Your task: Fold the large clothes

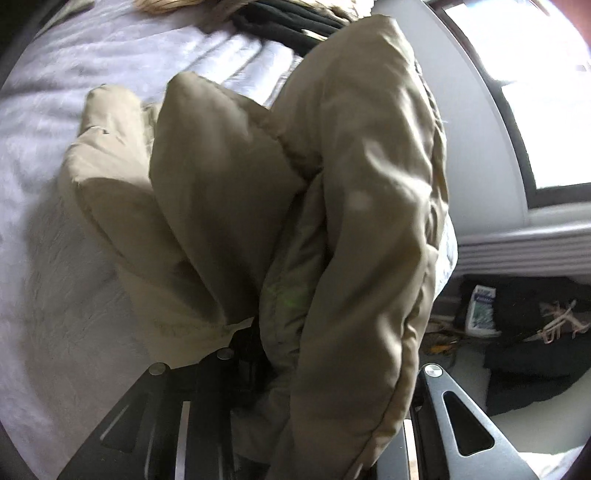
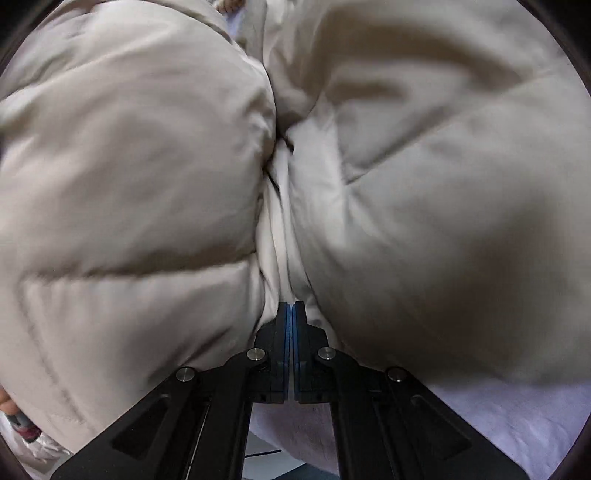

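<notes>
A beige quilted puffer coat (image 1: 332,184) is bunched over a pale lilac bed sheet (image 1: 55,258). In the left wrist view thick folds of it rise from between my left gripper's (image 1: 291,354) arms and hide the fingertips; the coat is held there and lifted. In the right wrist view the coat (image 2: 129,184) fills nearly the whole frame in two puffy lobes. My right gripper (image 2: 290,306) is shut, its blue pads pinching a thin fold of the coat in the crease between the lobes.
A dark garment (image 1: 291,22) with a fur trim lies at the far end of the bed. To the right stand a window (image 1: 535,92), a radiator (image 1: 524,247) and floor clutter with a small carton (image 1: 480,306). Lilac sheet (image 2: 498,424) shows below the coat.
</notes>
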